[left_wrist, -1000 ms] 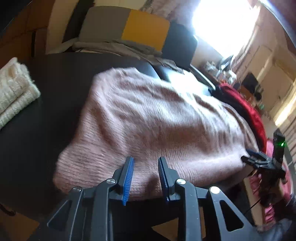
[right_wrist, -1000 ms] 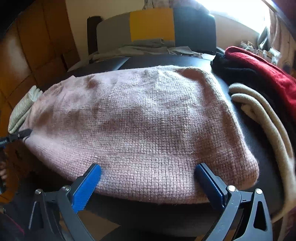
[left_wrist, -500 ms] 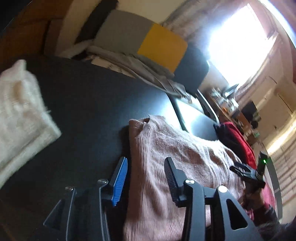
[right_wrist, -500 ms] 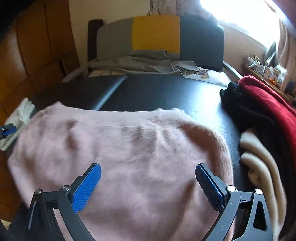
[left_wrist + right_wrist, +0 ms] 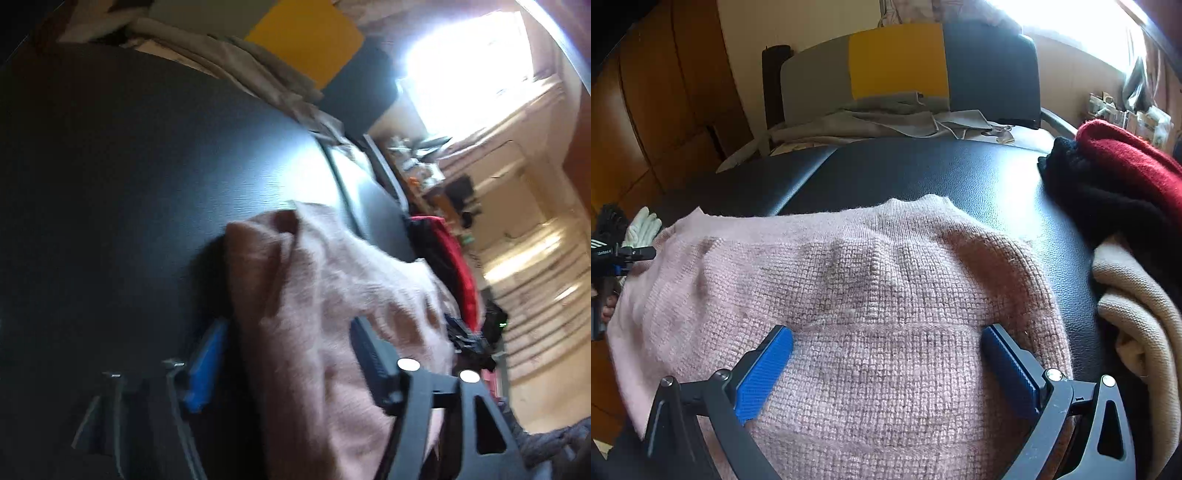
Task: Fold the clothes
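While the pink knitted sweater [image 5: 871, 317] lies spread on the black leather-look padded surface [image 5: 923, 173], its near part sits between the fingers of your right gripper [image 5: 886, 365], which are spread wide with knit filling the gap; pads not pressing on it as far as the right wrist view shows. In the left wrist view the same sweater [image 5: 332, 314] looks bunched, with a raised fold at its far corner, and runs between the fingers of your left gripper [image 5: 284, 365]. Those fingers are apart too, blue pad on one side of the cloth, dark pad on the other; that view is motion-blurred, so contact with the knit cannot be told. Your left gripper also shows at the left edge of the right wrist view [image 5: 635, 253], at the sweater's left side. Your right gripper appears small in the left wrist view [image 5: 461, 336], at the sweater's far side. To the right of the sweater lies a pile: a beige knitted garment [image 5: 1137, 314] nearest, a black garment [image 5: 1100, 199] behind it, a dark red knitted garment [image 5: 1126, 155] on top. A white knitted item [image 5: 642, 229] sits at the left edge. Behind the surface stands a backrest in grey, yellow and dark panels [image 5: 897, 59], with grey-beige cloth [image 5: 886, 118] draped at its base.
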`<state>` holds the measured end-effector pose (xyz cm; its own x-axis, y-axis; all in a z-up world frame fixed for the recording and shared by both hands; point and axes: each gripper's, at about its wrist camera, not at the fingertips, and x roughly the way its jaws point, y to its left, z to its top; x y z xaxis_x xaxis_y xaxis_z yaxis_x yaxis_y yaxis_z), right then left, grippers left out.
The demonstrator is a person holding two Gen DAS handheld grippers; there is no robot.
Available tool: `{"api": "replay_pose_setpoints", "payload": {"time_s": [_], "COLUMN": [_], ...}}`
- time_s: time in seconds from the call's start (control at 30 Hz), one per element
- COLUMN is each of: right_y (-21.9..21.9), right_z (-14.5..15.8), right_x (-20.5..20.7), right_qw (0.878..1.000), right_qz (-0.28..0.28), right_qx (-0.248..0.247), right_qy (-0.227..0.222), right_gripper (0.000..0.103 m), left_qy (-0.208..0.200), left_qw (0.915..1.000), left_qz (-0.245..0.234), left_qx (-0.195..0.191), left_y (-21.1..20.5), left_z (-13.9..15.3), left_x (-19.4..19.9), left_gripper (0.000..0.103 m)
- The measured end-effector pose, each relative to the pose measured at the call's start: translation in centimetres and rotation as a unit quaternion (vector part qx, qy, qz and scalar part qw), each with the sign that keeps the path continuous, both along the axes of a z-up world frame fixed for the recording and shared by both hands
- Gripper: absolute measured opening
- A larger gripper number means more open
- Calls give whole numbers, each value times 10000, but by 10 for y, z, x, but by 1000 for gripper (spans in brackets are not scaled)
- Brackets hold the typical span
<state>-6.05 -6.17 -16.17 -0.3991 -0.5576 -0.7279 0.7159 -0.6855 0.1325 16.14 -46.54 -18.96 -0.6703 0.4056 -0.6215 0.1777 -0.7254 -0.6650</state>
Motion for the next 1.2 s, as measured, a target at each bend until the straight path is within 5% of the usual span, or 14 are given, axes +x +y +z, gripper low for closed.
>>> {"api": "replay_pose_setpoints", "payload": {"time_s": [0.03, 0.07, 0.1, 0.17, 0.4, 0.53, 0.8, 0.97, 1.2], "right_y": [0, 0, -1, -1, -3, -11, -34, -39, -33], "right_z": [0, 0, 0, 0, 3, 18, 23, 16, 4], "right_x": [0, 0, 0, 1, 1, 12, 39, 39, 41], "right_qw": [10000, 10000, 10000, 10000, 10000, 9971, 9736, 9660, 9662], "right_qz": [-3, -7, -11, -27, -11, 700, 2111, 2341, 2346], "right_qx": [-28, -45, -49, -55, 62, 189, 872, 1096, 1071], "right_qy": [2, 11, 15, 39, 46, -244, -17, 35, 50], "right_gripper": [103, 103, 103, 103, 103, 103, 92, 92, 100], "left_qy": [-13, -36, -108, -192, -6, -164, -535, -625, -336], "left_qw": [9998, 9994, 9993, 9997, 9987, 9960, 9890, 9872, 9945], "left_qz": [-139, -229, -286, -138, 469, 615, 886, 838, 423], "left_qx": [-142, -265, -209, 6, -186, -624, -1052, -1204, -899], "left_y": [4, 8, 12, 13, 8, -9, -25, -10, 47], "left_z": [2, 3, 2, 0, 31, 62, 114, 135, 179], "left_x": [-4, -6, -9, -8, 6, 5, 13, 13, 0], "left_gripper": [70, 57, 20, 19, 13, 13, 13, 13, 13]}}
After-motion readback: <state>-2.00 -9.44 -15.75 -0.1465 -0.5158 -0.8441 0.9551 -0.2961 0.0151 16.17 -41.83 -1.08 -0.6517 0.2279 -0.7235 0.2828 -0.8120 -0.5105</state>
